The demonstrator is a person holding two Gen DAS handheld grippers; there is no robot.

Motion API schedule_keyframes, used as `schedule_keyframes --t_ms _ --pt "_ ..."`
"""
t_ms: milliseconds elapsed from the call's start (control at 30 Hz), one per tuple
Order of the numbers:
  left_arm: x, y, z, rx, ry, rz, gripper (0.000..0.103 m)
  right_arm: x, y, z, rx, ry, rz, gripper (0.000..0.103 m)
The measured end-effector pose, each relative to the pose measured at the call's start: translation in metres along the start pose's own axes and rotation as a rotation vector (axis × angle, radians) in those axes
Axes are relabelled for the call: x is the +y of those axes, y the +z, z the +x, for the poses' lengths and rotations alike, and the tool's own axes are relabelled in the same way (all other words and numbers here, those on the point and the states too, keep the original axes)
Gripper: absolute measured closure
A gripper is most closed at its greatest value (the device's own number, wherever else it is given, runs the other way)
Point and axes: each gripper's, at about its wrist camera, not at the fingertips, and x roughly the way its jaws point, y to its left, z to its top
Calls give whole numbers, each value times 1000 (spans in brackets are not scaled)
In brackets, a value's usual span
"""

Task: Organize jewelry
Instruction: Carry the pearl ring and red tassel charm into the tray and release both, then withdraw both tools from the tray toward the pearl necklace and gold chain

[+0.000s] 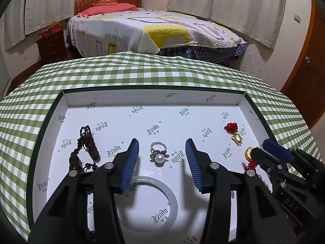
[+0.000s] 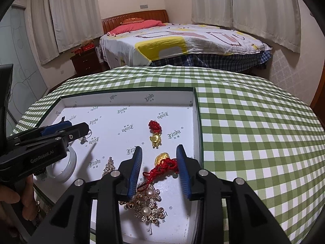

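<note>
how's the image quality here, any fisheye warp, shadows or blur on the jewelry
Left wrist view: strong fisheye bend in the box rim, dark corners; the pearl ring is sharp, with soft shadows of the tongs on the white floor. Right wrist view: same warp; the brooch near the lens looks slightly soft.

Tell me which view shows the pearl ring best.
The left wrist view: the pearl ring lies whole and unobstructed in the box, ahead of the left gripper's open jaws. In the right wrist view that gripper hides nearly all of it.
</note>
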Motion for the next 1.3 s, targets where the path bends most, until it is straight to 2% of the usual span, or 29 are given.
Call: schedule_keyframes --t_ms 200,400,700,1000,1300 --pt "0 -1 -7 -21 4 12 46 0 0 -1 -6 2 0 61" --pt "5 -1 -24 -59 -4 6 42 3 0 -6 -17 3 -8 61" --pt "12 0 -45 -115 7 19 32 8 1 -18 -41 -5 -14 54" --pt "24 -2 -91 -199 31 28 32 23 4 -49 -98 -15 -32 51" --pt "41 -33 -135 -270 82 23 32 46 -20 -81 -134 -5 -32 50"
